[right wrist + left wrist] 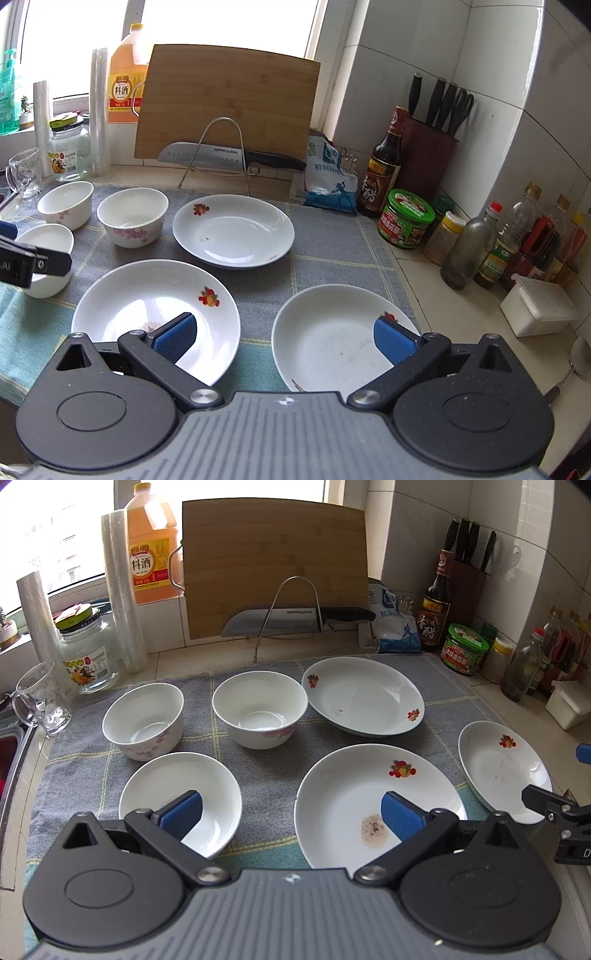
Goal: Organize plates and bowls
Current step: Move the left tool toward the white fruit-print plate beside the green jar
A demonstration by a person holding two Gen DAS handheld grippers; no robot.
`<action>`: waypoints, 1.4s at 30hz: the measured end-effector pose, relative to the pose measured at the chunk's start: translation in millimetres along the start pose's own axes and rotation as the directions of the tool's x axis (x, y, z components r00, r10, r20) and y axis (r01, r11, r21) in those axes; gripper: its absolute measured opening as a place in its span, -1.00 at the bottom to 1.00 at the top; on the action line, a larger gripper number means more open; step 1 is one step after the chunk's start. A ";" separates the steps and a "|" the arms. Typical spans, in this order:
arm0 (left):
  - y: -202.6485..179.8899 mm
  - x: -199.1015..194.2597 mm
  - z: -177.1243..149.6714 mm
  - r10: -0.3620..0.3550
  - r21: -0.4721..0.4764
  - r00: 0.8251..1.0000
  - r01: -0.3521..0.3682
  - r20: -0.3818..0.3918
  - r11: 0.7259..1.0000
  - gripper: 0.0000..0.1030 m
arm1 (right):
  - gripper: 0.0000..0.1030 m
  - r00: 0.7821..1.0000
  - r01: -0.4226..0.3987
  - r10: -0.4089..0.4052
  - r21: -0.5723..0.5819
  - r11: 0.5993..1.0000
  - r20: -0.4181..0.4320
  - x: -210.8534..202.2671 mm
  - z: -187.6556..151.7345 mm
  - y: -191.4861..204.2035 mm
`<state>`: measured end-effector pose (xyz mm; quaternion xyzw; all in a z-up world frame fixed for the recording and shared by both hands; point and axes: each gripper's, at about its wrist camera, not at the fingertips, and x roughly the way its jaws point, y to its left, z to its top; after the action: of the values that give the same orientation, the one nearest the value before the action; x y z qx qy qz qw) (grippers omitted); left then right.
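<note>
Three white plates with fruit prints and three white bowls lie on a grey checked cloth [266, 771]. In the left wrist view: a far plate [364, 698], a near plate [373, 805] with a brown stain, a right plate [502, 768], two flowered bowls [144, 720] [260, 709] and a plain bowl [181, 801]. My left gripper [291, 816] is open and empty above the near bowl and plate. My right gripper [284, 339] is open and empty above the near plate [155, 314] and the right plate [332, 339]. The far plate [232, 229] lies behind.
A cutting board [275, 565] and a knife [295, 618] in a wire rack stand at the back. A glass mug [42, 698], a jar [86, 653] and an oil jug [151, 546] are left. Sauce bottles [384, 166], a knife block [430, 155] and a white box [537, 306] are right.
</note>
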<state>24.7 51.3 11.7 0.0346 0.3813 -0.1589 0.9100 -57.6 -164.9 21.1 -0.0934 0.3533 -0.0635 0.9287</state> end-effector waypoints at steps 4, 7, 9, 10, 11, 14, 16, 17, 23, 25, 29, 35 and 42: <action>-7.5 5.3 3.1 -0.043 0.001 0.999 0.043 -0.010 0.999 0.98 | 1.00 0.998 0.015 -0.013 0.024 1.000 -0.060 11.9 -21.6 -19.2; -16.8 7.9 6.2 -0.064 0.009 0.998 0.064 -0.011 0.998 0.99 | 1.00 0.995 0.009 -0.006 0.033 0.999 -0.101 22.5 -37.8 -32.7; -25.4 9.3 9.3 -0.058 0.024 0.998 0.058 -0.010 0.998 0.99 | 1.00 0.993 0.006 -0.001 0.041 0.999 -0.119 29.1 -46.3 -40.5; -30.5 10.8 10.9 -0.059 0.034 0.998 0.059 -0.012 0.998 0.99 | 1.00 0.991 0.004 0.003 0.049 0.999 -0.134 34.2 -50.9 -45.2; -34.5 12.0 12.3 -0.060 0.040 0.998 0.061 -0.015 0.997 0.98 | 1.00 0.990 0.000 0.008 0.057 0.998 -0.143 37.7 -54.3 -49.2; -47.7 19.3 17.3 -0.060 0.051 0.998 0.062 -0.032 0.997 0.99 | 1.00 0.986 -0.012 0.026 0.085 0.996 -0.167 49.5 -64.7 -62.6; -56.6 24.8 21.3 -0.071 0.055 0.996 0.073 -0.047 0.996 0.98 | 1.00 0.983 -0.018 0.035 0.099 0.995 -0.180 57.5 -70.8 -70.8; -61.2 27.2 23.3 -0.077 0.059 0.996 0.081 -0.052 0.995 0.98 | 1.00 0.981 -0.024 0.042 0.100 0.995 -0.189 62.3 -73.4 -74.9; -92.4 40.6 34.1 -0.079 0.117 0.995 0.087 -0.068 0.989 0.98 | 1.00 0.972 -0.079 0.100 0.104 0.991 -0.214 86.3 -87.8 -89.7; -103.5 48.3 38.5 -0.086 0.139 0.993 0.096 -0.079 0.986 0.98 | 1.00 0.971 -0.095 0.117 0.110 0.989 -0.209 92.6 -90.3 -95.0; -125.1 63.6 46.5 -0.101 0.190 0.989 0.120 -0.106 0.974 0.97 | 1.00 0.968 -0.142 0.161 0.107 0.984 -0.193 101.7 -92.0 -103.4; -157.1 81.6 61.0 -0.141 0.257 0.983 0.166 -0.114 0.952 0.97 | 1.00 0.961 -0.221 0.225 0.041 0.974 -0.160 105.9 -91.2 -107.9; -188.1 115.0 76.1 -0.231 0.291 0.953 0.282 -0.198 0.914 0.94 | 1.00 0.959 -0.269 0.267 -0.006 0.963 -0.096 105.1 -99.1 -115.6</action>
<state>93.2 -171.1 -4.6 0.1421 0.4237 -0.3330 0.8303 -51.8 -309.6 -94.0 -0.0503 0.4068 0.0617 0.9100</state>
